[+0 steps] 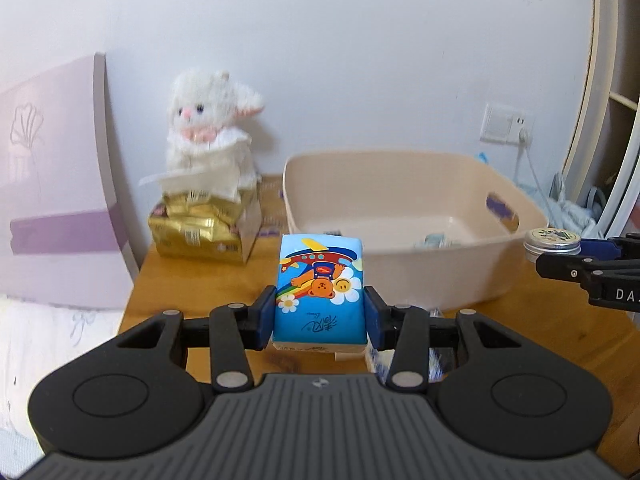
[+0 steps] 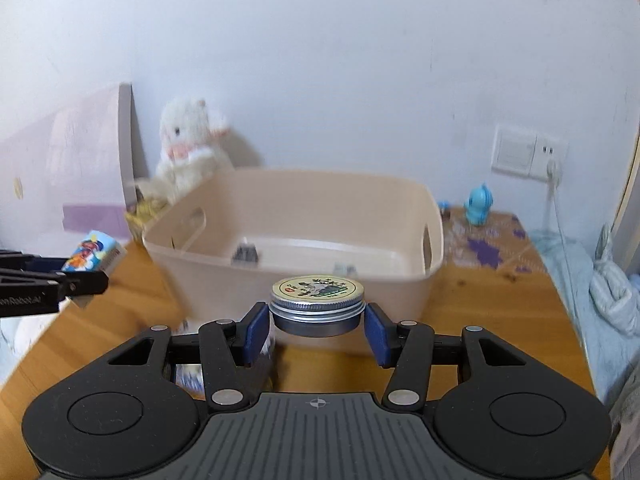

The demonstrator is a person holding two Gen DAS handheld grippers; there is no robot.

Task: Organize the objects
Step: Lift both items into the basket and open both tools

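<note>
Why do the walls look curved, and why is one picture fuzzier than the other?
Both views use fisheye lenses, so edges bow and corners go dark. The left wrist view is mostly sharp: the white plush rabbit looks crisp. The right wrist view is smeared, likely by motion: the beige plastic tub blurs, though the round metal tin in the jaws stays clear.

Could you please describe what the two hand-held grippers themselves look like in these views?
Both look alike. The left hand-held gripper and the right hand-held gripper each have a black body with two round discs, a grey ribbed centre plate bearing a small crosshair mark, black linkage arms with silver pivot pins, and dark blue pads on the fingertips. White lettering runs along their sides, only partly readable. No cables, hands or sleeves show.
</note>
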